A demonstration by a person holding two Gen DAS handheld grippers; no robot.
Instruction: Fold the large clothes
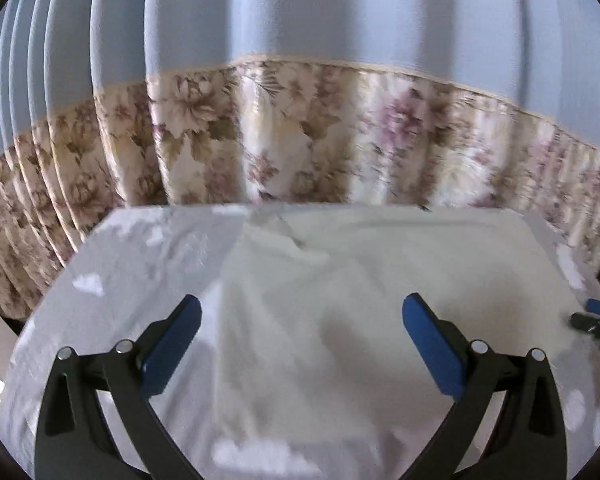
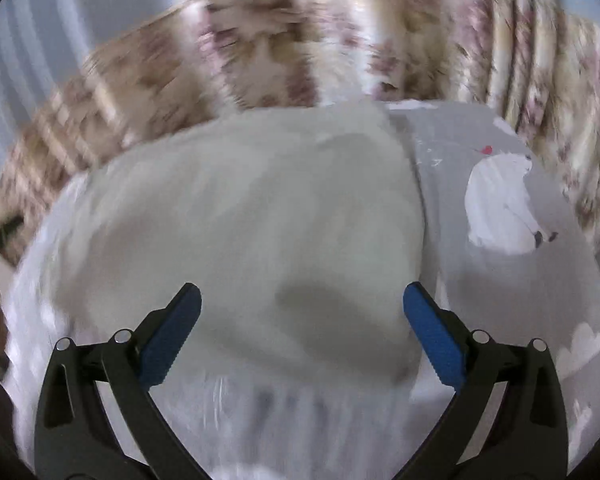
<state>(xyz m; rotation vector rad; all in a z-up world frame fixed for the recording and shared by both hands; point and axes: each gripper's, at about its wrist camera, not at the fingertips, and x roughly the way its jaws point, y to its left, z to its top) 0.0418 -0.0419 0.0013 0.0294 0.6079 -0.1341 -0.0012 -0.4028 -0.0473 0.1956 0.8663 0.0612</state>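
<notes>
A: White cloth, that's our garment point(image 1: 300, 320), lying on the grey printed sheet point(image 1: 140, 252) that covers the table. We start at the left: left gripper point(image 1: 302, 340) has its blue pads spread wide, nothing between them, hanging over the cloth near its left edge

B: Agreed, empty and wide. We see a fairly straight vertical edge on the left side of the white cloth, grey sheet bare beside it. Could be a fold line, could be just the hem, we can't tell

A: Middle has wrinkles and a bunched bit toward the far edge. Floral curtain point(image 1: 300, 132) behind the table. Moving right, right gripper point(image 2: 302, 332) is also spread wide, holding nothing, above the near right part of the garment point(image 2: 240, 220)

B: Right wrist view is smeared, so detail is weak. Cloth looks like a rounded heap-ish patch there, right edge runs just beside the white bear print point(image 2: 504, 204) on the sheet point(image 2: 480, 300)

A: Our judgement: early to middle. Garment is laid out on the table, roughly flat, neither gripper has hold of it

B: Left to do, we'd say: pinch edges or corners, bring them over, smooth, finish to a compact stack. Not yet a tidy fold
</notes>
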